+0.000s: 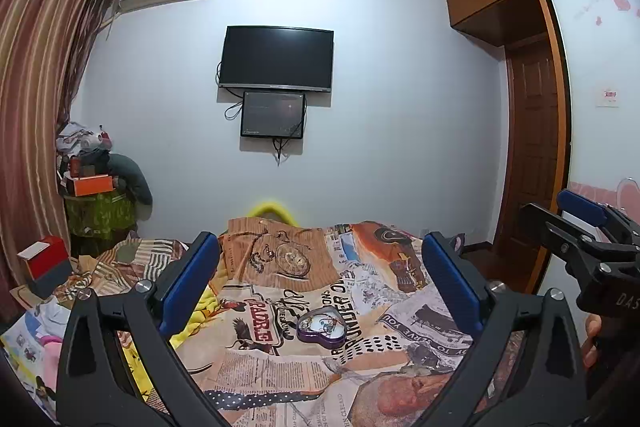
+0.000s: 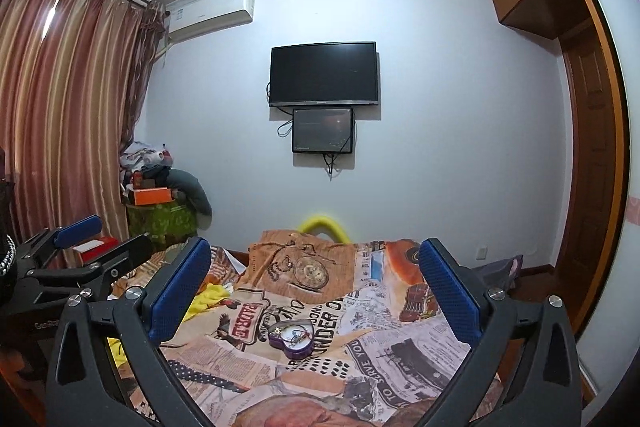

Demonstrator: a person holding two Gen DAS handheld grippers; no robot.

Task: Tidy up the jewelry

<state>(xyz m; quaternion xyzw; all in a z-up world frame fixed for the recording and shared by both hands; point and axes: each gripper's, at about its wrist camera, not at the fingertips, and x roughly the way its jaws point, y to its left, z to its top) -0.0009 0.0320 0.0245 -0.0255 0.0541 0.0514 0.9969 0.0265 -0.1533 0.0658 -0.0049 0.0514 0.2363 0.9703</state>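
On the bed, a purple heart-shaped box (image 1: 321, 327) sits open on the printed bedspread (image 1: 384, 291), with small jewelry (image 1: 326, 324) inside it on a white lining. Both grippers are held over the bed, well apart from the box, the left gripper (image 1: 320, 283) with its blue fingers (image 1: 188, 279) spread wide and nothing between them. Beside it, the right gripper (image 2: 316, 287) is spread wide too and holds nothing.

Even, cool room light; sharp centre, walls bowing and corners going black, a daylight sliver through the curtain (image 2: 60, 87).
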